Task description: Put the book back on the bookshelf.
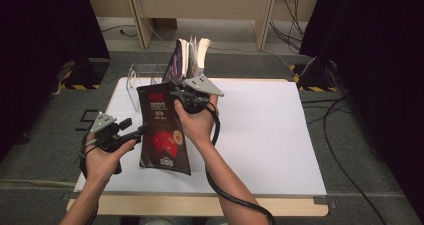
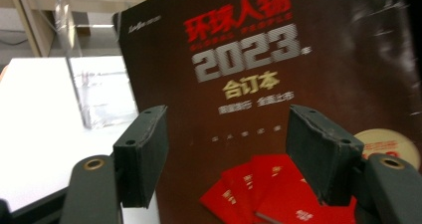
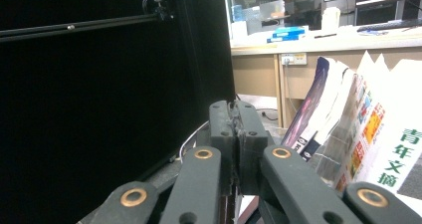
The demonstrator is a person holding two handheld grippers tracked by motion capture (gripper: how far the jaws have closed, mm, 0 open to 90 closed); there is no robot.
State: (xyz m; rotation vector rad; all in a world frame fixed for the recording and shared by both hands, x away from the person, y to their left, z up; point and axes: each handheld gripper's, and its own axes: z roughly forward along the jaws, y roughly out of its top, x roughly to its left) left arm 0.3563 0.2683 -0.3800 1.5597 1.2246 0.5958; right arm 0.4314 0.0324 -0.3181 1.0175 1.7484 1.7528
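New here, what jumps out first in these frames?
The dark magazine with red booklets and "2023" on its cover, held up over the white table left of centre. The right tool is clamped on its top edge; the left tool faces its cover with jaws open. Behind, more magazines stand in a clear rack.

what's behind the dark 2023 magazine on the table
Behind the dark magazine stand a clear acrylic rack and upright magazines. The rack's base and their lower parts are hidden by the cover and right gripper.
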